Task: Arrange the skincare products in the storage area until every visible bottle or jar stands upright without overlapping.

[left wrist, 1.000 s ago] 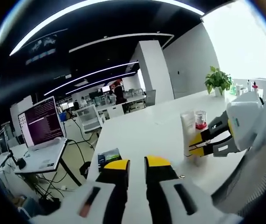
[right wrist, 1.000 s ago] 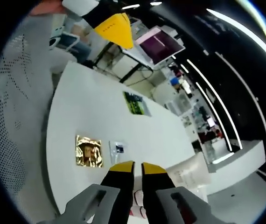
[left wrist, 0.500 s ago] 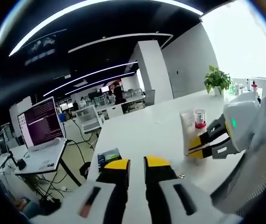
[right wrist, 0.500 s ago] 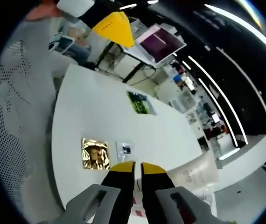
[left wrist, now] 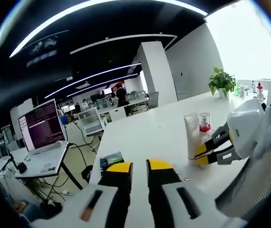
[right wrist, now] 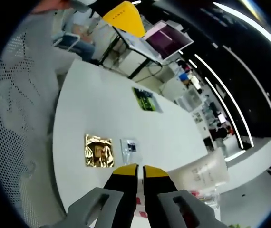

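Observation:
A white tube (left wrist: 191,132) stands on the white table (left wrist: 145,133), with a clear bottle with a red band (left wrist: 204,121) close behind it. My right gripper (left wrist: 203,153) reaches in from the right with its yellow tips together, low beside the tube's foot. In the right gripper view the tube (right wrist: 206,173) lies just right of my right gripper (right wrist: 140,169), which is shut with nothing in it. My left gripper (left wrist: 139,166) is shut and empty above the table's near edge; its yellow tip (right wrist: 124,14) shows at the top of the right gripper view.
A gold foil square (right wrist: 99,150), a small clear sachet (right wrist: 129,146) and a dark green card (right wrist: 146,99) lie flat on the table. A perforated grey surface (right wrist: 16,118) borders the table. A potted plant (left wrist: 221,81) stands far off, and a laptop (left wrist: 43,124) sits on a side desk.
The right gripper has drifted slightly right and down beside the tube. Its view has shifted, so the tube and the foil square show more fully. The left gripper holds still.

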`<state>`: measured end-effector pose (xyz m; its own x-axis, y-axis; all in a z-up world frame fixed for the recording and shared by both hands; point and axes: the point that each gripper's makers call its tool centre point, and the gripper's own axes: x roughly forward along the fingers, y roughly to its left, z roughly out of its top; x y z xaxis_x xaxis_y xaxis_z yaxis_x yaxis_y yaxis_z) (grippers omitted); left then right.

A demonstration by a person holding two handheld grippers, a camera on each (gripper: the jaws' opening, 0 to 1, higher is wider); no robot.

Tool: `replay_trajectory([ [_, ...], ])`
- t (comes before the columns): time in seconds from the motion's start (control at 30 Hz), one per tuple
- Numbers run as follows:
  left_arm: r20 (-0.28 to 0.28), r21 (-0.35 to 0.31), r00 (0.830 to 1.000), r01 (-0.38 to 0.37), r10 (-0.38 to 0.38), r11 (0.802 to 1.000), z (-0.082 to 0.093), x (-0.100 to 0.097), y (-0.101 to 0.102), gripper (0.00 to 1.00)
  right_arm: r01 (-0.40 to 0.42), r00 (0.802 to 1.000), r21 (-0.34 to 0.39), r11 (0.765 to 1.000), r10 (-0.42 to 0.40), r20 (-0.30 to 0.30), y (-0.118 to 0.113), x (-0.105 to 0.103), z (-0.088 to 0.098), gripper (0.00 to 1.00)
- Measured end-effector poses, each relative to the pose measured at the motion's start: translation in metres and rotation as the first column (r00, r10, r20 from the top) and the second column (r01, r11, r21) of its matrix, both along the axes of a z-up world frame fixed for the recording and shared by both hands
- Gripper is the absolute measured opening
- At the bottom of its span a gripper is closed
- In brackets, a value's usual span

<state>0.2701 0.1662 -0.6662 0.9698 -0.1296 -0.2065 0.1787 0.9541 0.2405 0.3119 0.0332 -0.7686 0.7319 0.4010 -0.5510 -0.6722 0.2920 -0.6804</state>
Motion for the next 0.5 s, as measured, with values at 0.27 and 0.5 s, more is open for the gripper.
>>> replay_trajectory([
  [0.27,0.013,-0.004,1.0,-0.011,0.011,1.0,0.001,-0.005,0.004,0.12,-0.019,1.0,0.037,0.999,0.019,-0.011,0.011,-0.007,0.002,0.0],
  [0.5,0.018,-0.003,1.0,-0.007,0.007,1.0,0.002,-0.006,0.002,0.12,-0.028,0.999,0.006,1.0,0.028,-0.022,0.009,-0.009,-0.004,0.0],
])
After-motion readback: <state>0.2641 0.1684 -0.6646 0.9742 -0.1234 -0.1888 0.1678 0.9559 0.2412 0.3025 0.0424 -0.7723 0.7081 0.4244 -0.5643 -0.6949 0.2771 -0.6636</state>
